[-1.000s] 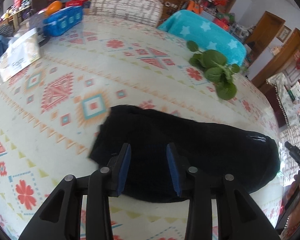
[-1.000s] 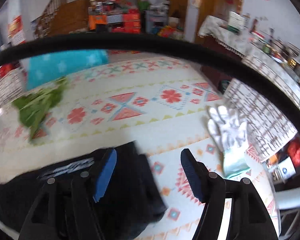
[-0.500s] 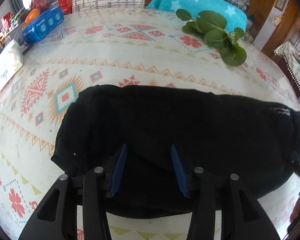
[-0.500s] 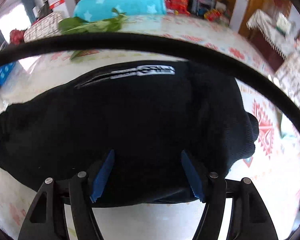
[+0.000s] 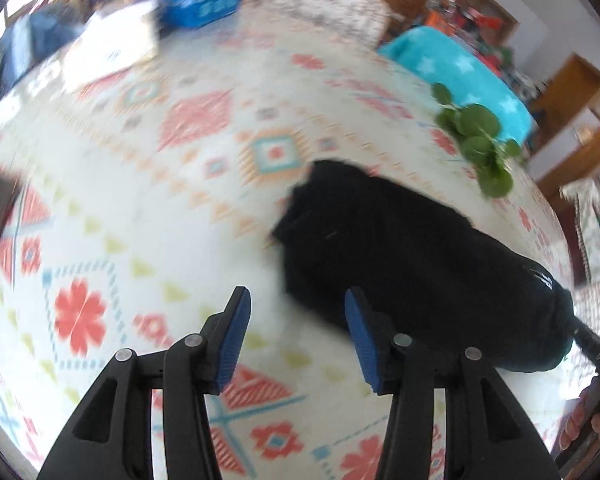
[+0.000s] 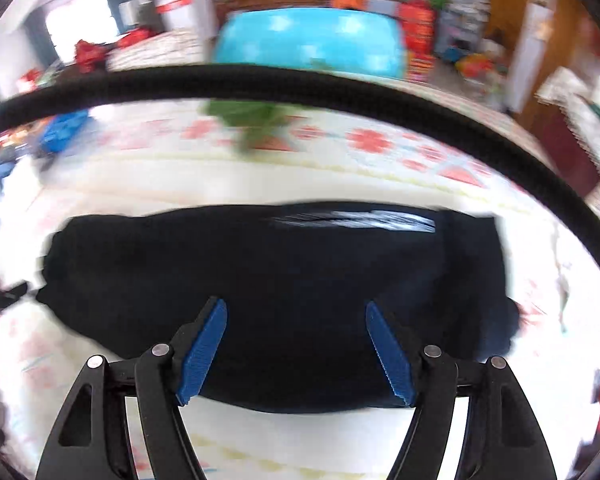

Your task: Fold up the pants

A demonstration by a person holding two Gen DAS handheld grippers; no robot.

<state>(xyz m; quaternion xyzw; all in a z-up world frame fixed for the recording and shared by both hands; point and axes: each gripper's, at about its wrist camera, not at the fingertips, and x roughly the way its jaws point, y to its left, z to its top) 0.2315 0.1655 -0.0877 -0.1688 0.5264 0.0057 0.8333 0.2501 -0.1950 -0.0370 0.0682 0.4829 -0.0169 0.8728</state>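
The black pants (image 5: 400, 248) lie folded into a long bundle on the patterned tablecloth (image 5: 140, 200), white logo print (image 5: 542, 278) at the right end. My left gripper (image 5: 296, 294) hovers at the bundle's near left corner, its jaws opening; only the pants' edge reaches toward the right finger and the pads press on nothing. In the right wrist view the pants (image 6: 280, 256) fill the middle, logo (image 6: 356, 220) at the far side. My right gripper (image 6: 295, 305) stands over the bundle's near edge, jaws wide and still opening, pads not pinching cloth.
Green leafy vegetables (image 5: 480, 140) lie beyond the pants. A blue basket (image 5: 200, 0) and a white box (image 5: 112, 48) sit far left. A teal star-patterned chair (image 5: 460, 68) stands behind the table. A black cable (image 6: 300, 80) arcs across the right wrist view. A hand (image 5: 588, 416) shows lower right.
The left gripper slid left off the pants to their left corner and its jaws widened. The right gripper swung from the pants' right end to their middle.
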